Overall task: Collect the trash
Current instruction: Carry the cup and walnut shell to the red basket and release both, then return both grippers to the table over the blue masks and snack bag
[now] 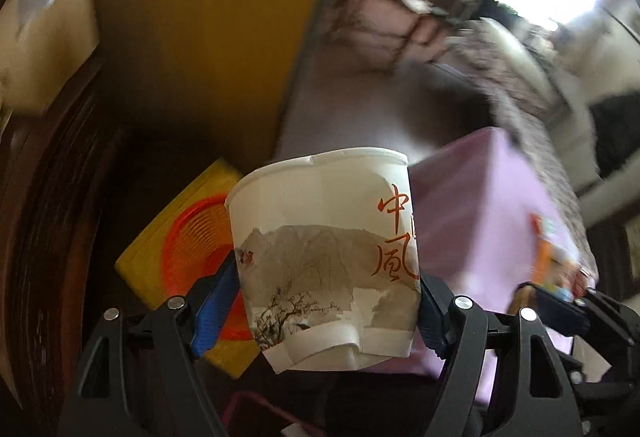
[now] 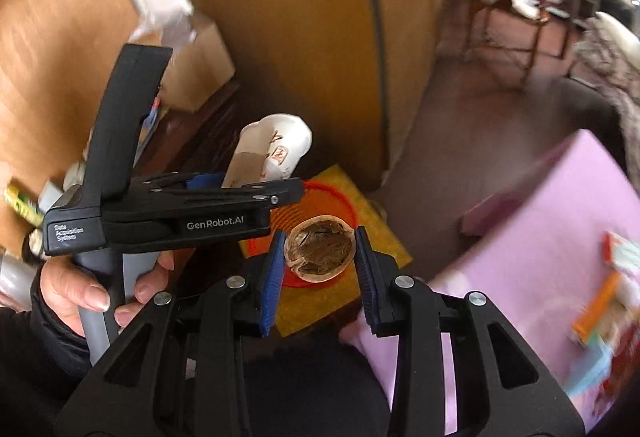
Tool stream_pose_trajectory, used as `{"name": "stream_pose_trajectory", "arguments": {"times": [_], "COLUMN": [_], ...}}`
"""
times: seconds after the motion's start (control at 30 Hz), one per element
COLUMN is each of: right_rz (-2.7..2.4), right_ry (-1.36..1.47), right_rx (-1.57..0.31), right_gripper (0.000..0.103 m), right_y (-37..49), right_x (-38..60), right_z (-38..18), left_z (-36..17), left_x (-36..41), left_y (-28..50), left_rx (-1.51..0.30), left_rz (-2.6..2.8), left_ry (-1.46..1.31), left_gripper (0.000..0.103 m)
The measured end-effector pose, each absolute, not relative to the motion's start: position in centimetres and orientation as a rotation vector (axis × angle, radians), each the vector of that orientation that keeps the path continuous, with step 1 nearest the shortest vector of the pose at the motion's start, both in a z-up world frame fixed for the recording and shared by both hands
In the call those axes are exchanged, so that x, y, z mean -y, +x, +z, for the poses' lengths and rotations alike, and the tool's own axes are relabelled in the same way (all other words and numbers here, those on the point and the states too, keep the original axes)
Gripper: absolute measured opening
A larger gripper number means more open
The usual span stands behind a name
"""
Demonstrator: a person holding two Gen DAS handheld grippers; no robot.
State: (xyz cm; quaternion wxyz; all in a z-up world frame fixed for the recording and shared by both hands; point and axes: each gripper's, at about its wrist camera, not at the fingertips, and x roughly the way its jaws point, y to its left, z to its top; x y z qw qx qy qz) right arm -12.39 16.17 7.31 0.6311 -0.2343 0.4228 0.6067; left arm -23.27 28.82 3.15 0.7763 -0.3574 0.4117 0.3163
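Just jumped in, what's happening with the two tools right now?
A person is collecting trash with a tool in each hand. The left tool grips a crumpled paper cup; the right tool pinches a walnut shell half. Both hang above an orange basket on a yellow square, beside a pink surface.

paper cup (image 1: 324, 253): matt white paper, printed, creased at the base
walnut half-shell (image 2: 320, 251): rough, woody, dull brown
left gripper (image 1: 328, 301): matt black plastic, ribbed blue pads, shiny metal pins
right gripper (image 2: 320, 265): the same black plastic
basket (image 1: 196, 237): glossy orange plastic, ribbed
table cover (image 2: 532, 237): smooth lilac, matt
cardboard box (image 2: 196, 73): dull brown
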Motion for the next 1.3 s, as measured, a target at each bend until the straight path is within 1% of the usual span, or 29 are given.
{"name": "stream_pose_trajectory", "arguments": {"times": [0.13,0.3,0.47,0.7,0.8,0.83,0.9,1.03,1.3], "right_rz": [1.438,1.449,1.454,1.481,1.496,1.491,1.491,1.477,1.441], "right_ry": [-0.630,-0.793,-0.890,-0.957,-0.958,-0.953,-0.930,-0.893,-0.733], "right_rx": [-1.057,-1.162,-1.224,-1.253,-1.235,-1.225,-1.216,-1.202,-1.131], "right_gripper": [0.035,0.035,0.035,0.035,0.037,0.039,0.048,0.049,0.051], "right_y": [-12.8,-14.3,-15.0,-16.1,-16.4,-16.4,-16.0,-15.2,-12.6], "right_x": [-21.0,-26.3,-28.5,-30.8,-31.1,-31.0,-30.8,-30.0,-24.4], "right_z": [4.6,-0.6,-4.1,-6.9,-7.1,-7.0,-6.9,-5.8,-0.2], "left_z": [-1.6,-6.3,-9.2,-10.9,-11.3,-11.4,-11.1,-10.0,-5.8], "left_x": [-33.2,-37.7,-40.1,-39.3,-39.5,-39.4,-39.5,-39.3,-36.7], "left_y": [-25.7,-28.6,-28.8,-27.6,-27.6,-27.6,-27.6,-27.3,-25.2], "left_rx": [-0.965,-1.022,-1.070,-1.104,-1.099,-1.097,-1.098,-1.100,-1.071], "left_rz": [0.774,0.841,0.868,0.891,0.885,0.885,0.898,0.926,0.873], "left_ry": [-0.918,-1.043,-1.094,-1.141,-1.177,-1.185,-1.171,-1.114,-0.987], "left_gripper": [0.077,0.077,0.077,0.078,0.079,0.082,0.085,0.088,0.089]}}
